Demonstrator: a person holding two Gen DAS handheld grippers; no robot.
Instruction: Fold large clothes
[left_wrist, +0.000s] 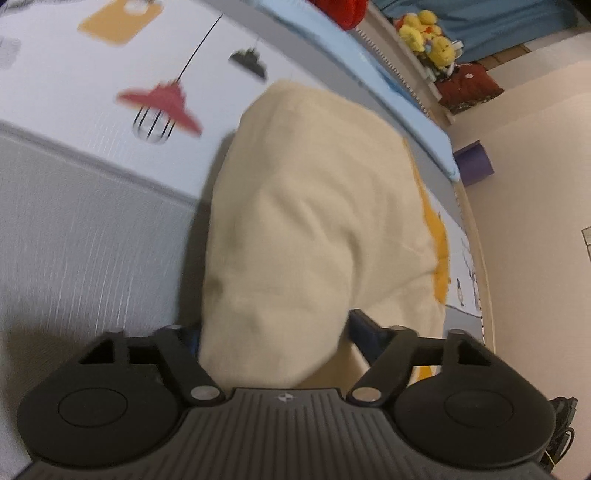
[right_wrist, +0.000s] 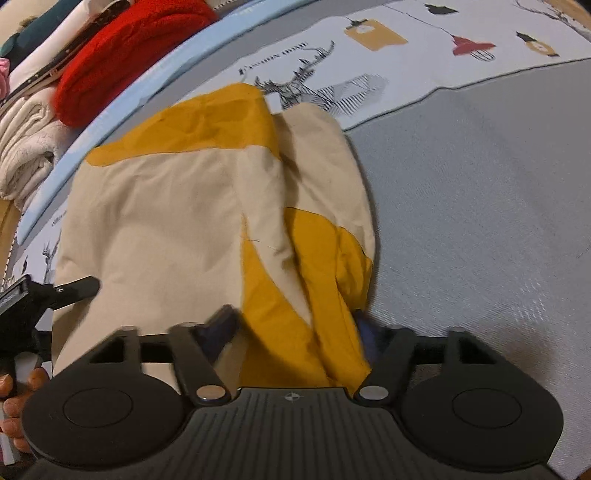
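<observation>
Your two grippers hang over one garment (right_wrist: 177, 221), cream with mustard-yellow panels, bunched on the printed bedspread (right_wrist: 480, 184). The left gripper (left_wrist: 273, 332) has cream cloth between its parted fingers; whether the pads press is not clear. The right gripper (right_wrist: 295, 325) straddles a yellow fold, grip equally unclear (motion blur). Bare grey bedspread lies open to the right-hand side. Beyond the blue bed edge (right_wrist: 110, 96), one red (right_wrist: 129, 48) and one white (right_wrist: 26, 147) folded item are stacked.
</observation>
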